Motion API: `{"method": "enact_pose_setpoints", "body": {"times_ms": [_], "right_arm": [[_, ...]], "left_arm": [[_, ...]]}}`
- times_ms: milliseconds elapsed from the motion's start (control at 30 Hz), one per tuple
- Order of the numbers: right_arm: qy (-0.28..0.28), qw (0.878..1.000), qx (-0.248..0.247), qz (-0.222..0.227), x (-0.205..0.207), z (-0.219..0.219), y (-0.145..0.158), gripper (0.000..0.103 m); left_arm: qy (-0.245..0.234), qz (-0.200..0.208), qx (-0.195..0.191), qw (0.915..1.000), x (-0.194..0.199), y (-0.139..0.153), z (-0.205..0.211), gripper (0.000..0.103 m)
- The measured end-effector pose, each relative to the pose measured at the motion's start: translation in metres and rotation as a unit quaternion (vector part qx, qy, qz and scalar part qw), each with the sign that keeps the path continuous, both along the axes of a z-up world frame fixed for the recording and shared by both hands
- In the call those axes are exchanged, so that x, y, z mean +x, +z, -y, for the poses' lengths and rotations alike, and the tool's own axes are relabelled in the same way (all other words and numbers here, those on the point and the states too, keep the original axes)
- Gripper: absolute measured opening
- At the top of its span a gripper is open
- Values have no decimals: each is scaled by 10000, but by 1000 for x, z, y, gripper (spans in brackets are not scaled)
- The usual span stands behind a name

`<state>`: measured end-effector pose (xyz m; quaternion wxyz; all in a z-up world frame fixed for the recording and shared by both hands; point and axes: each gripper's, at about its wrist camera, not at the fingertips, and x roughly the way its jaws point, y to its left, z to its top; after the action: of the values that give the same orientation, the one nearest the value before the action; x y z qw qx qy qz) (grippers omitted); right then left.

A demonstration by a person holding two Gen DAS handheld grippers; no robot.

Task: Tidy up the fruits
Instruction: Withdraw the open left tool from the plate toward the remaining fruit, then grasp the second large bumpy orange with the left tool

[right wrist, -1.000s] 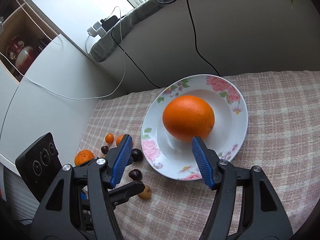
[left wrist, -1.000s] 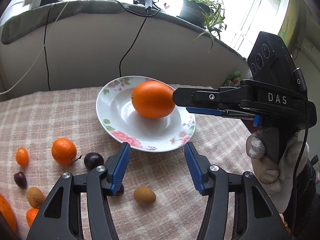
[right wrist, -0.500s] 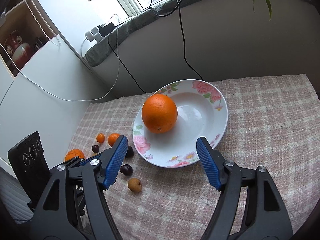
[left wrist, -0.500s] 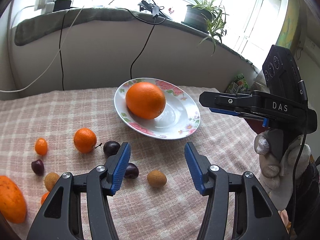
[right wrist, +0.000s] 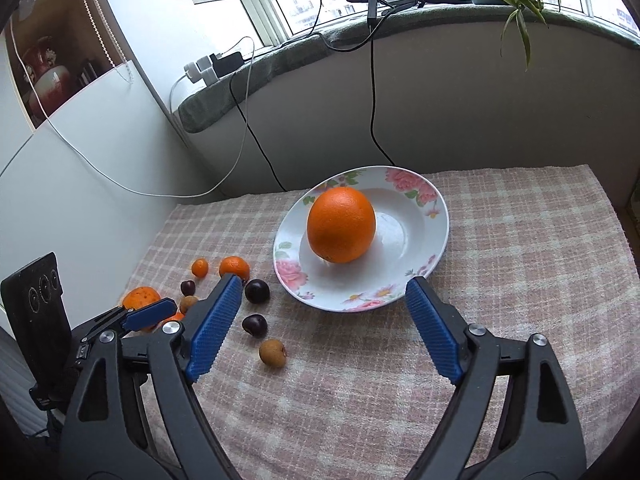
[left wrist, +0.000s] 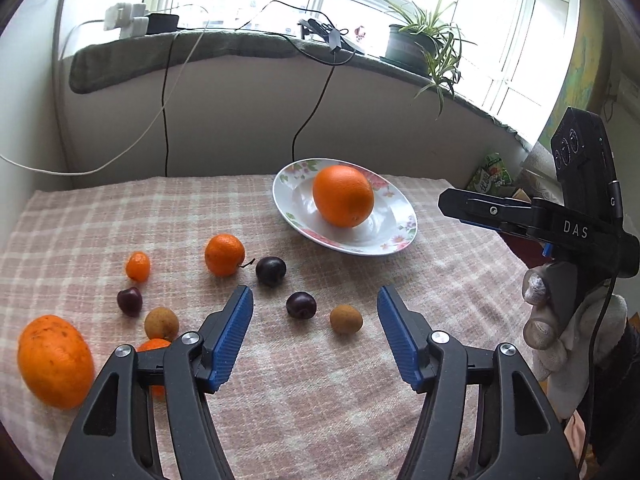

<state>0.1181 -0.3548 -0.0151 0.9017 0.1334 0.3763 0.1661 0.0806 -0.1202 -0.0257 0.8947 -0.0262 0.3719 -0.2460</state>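
Note:
A big orange (left wrist: 343, 195) (right wrist: 341, 230) lies in the flowered white plate (left wrist: 394, 236) (right wrist: 424, 240) at the back of the checked cloth. Loose fruit is scattered to the plate's left: a mandarin (left wrist: 224, 254), a kumquat (left wrist: 137, 266), dark plums (left wrist: 271, 271) (left wrist: 301, 305), a brown longan (left wrist: 346, 319) and a large orange (left wrist: 54, 360) at the far left. My left gripper (left wrist: 314, 332) hovers in front of the plums and longan, jaws opening, nothing between them. My right gripper (right wrist: 322, 326) is drawn back from the plate, jaws opening wide and empty.
A curved grey wall with a padded sill (left wrist: 224, 50) closes the back, with cables hanging down it. A potted plant (left wrist: 416, 46) stands on the sill. A white cabinet (right wrist: 80, 152) borders the cloth on the left. A gloved hand (left wrist: 560, 332) holds the right gripper.
Both grippers have pulled back from the plate, leaving the big orange on it. Both pairs of jaws stand wider, the right much more so. More loose fruit has come into view.

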Motion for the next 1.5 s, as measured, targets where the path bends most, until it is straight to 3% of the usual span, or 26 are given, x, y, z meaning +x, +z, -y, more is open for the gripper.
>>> {"method": "enact_pose_setpoints", "body": {"times_ms": [167,400,700,1133,1500], "right_arm": [[80,9994,-322,33,-7,-16,3,90],[207,9980,-591,78,-11,-40,7,91],[688,9949,-701,224,-13,-87,9,91],[1442,9867,-738,124,-4,-154,-2,91],[2233,9734,-451,-255,5,-215,-18,91]], "left_arm": [[282,118,146,9994,-11,4,-20,81],[864,251,526,9945,-23,3,-57,82],[1655,162,658,9839,-33,-4,-116,82],[2105,-110,392,9767,-43,-24,-171,82],[1939,-346,-95,9804,-35,-42,-184,80]]}}
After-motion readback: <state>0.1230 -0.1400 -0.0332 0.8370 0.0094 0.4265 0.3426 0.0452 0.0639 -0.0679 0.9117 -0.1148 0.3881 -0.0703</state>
